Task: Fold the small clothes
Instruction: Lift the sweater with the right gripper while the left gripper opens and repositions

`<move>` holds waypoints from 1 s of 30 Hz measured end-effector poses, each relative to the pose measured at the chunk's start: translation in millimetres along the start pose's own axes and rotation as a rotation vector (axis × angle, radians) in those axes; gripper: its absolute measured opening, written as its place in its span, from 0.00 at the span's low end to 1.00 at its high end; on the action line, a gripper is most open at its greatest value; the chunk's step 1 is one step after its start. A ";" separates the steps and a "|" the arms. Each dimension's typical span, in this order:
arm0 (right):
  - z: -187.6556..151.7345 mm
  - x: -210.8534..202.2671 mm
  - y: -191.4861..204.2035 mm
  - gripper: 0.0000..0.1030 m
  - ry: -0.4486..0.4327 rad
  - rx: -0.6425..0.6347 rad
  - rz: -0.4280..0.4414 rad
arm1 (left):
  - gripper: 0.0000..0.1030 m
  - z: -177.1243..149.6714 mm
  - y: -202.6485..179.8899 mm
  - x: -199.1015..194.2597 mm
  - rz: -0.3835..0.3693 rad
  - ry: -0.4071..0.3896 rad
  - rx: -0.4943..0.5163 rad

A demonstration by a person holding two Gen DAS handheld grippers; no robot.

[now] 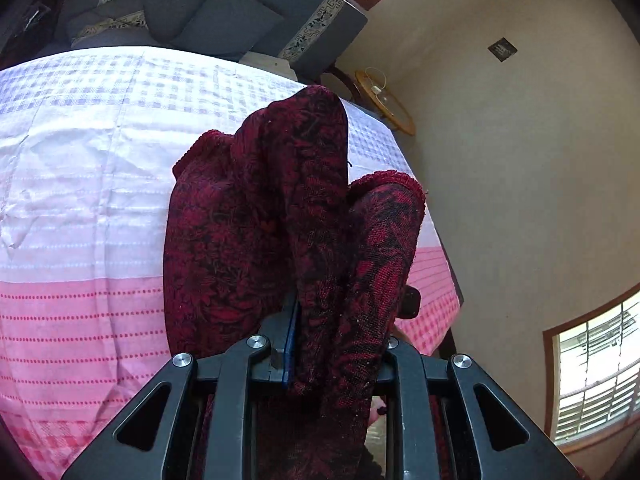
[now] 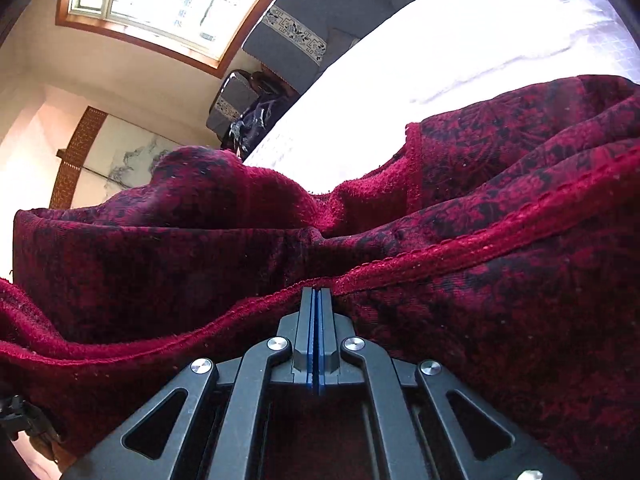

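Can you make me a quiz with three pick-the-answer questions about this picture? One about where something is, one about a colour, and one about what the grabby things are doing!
1. Where is the sofa?
A. behind the table
B. under the cloth
C. by the lower window

2. What colour is the garment?
A. blue
B. dark red and black
C. yellow

3. What is the right tool doing?
A. wide open
B. lying on the floor
C. shut on the garment's hem

Answers:
1. A: the sofa shows past the far edge of the table.
2. B: the fabric is dark red with black patterning.
3. C: its fingers are closed at the hem. The left tool grips fabric too.
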State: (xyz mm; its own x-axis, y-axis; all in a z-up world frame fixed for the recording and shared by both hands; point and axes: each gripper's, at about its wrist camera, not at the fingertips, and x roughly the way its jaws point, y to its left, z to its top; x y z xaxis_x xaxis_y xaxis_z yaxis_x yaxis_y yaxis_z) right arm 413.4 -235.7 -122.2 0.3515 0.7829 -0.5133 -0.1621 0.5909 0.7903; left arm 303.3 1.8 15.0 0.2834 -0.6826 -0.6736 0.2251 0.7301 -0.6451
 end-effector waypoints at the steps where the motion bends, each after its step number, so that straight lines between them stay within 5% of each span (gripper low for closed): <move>1: -1.9 -16.0 -3.2 0.07 -0.031 0.003 0.016 | 0.21 4.2 -5.4 6.6 -0.016 -0.003 -0.023; 12: -35.7 -141.5 -53.2 0.09 -0.174 -0.008 0.073 | 0.21 21.3 -39.7 129.2 -0.089 0.066 -0.249; 18: -45.2 -166.0 -101.7 0.10 -0.184 0.111 0.156 | 0.37 20.0 -42.1 162.4 -0.211 0.127 -0.342; 22: -47.9 -182.2 -120.1 0.12 -0.210 0.168 0.217 | 0.59 17.1 -49.5 149.3 -0.472 0.123 -0.388; 26: -48.2 -191.4 -120.9 0.15 -0.226 0.182 0.209 | 0.68 19.4 -71.3 110.0 -0.419 0.016 -0.196; 30: -50.8 -208.5 -124.1 0.33 -0.261 0.182 0.165 | 0.68 -3.2 -70.8 72.9 -0.223 -0.095 0.021</move>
State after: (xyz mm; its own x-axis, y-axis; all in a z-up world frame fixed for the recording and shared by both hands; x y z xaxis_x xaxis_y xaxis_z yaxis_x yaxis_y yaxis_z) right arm 313.4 -462.4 -130.2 0.5614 0.7752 -0.2897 -0.0779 0.3980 0.9141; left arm 305.0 -99.8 10.4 0.3107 -0.8219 -0.4774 0.3108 0.5625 -0.7661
